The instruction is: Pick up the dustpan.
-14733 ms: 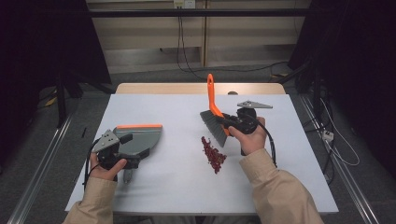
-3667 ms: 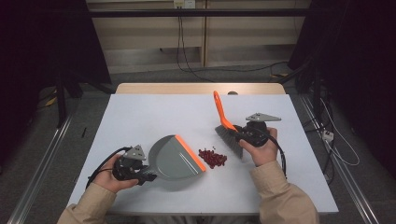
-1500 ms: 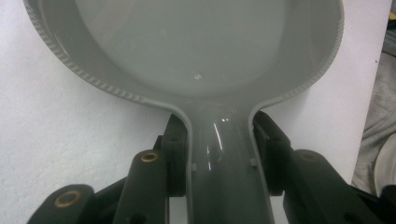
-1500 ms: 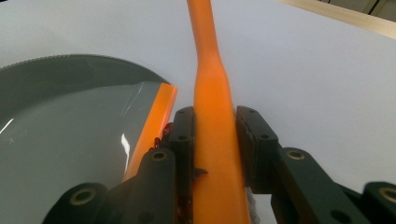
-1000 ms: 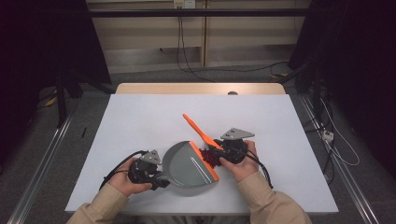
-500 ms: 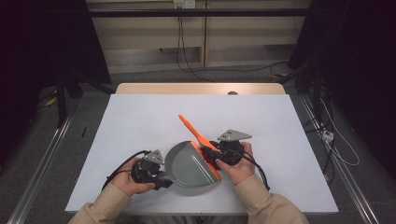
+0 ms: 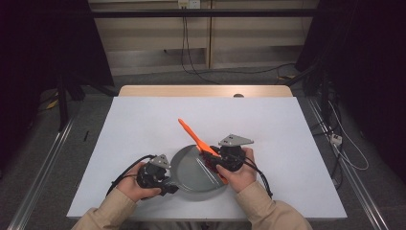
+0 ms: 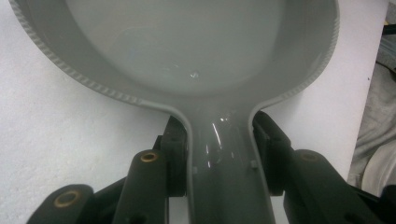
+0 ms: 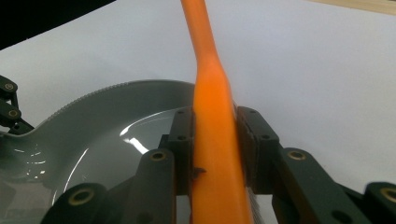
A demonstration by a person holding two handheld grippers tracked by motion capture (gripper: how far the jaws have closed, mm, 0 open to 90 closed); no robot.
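A grey round dustpan (image 7: 194,172) lies flat on the white table near its front edge. My left gripper (image 7: 163,179) is shut on the pan's handle (image 8: 222,154), and the pan's bowl (image 8: 201,46) spreads out ahead of the jaws. My right gripper (image 7: 218,163) is shut on the orange handle (image 9: 212,140) of a small brush, which slants up and to the left (image 7: 190,134). The brush head sits at the pan's right side by its orange lip (image 7: 222,178), with a few red bits (image 7: 208,165) under it. Part of the grey pan (image 9: 116,135) lies just behind the right gripper's jaws.
The white table top (image 7: 143,120) stretches away behind the pan. A wooden strip (image 7: 206,91) runs along its far edge. Cables (image 7: 335,139) lie on the floor to the right. Metal rails (image 7: 43,167) flank the table.
The right gripper and brush have edged slightly left over the pan's lip, and the handle's tip has swung a little left. The dustpan and left gripper have stayed put.
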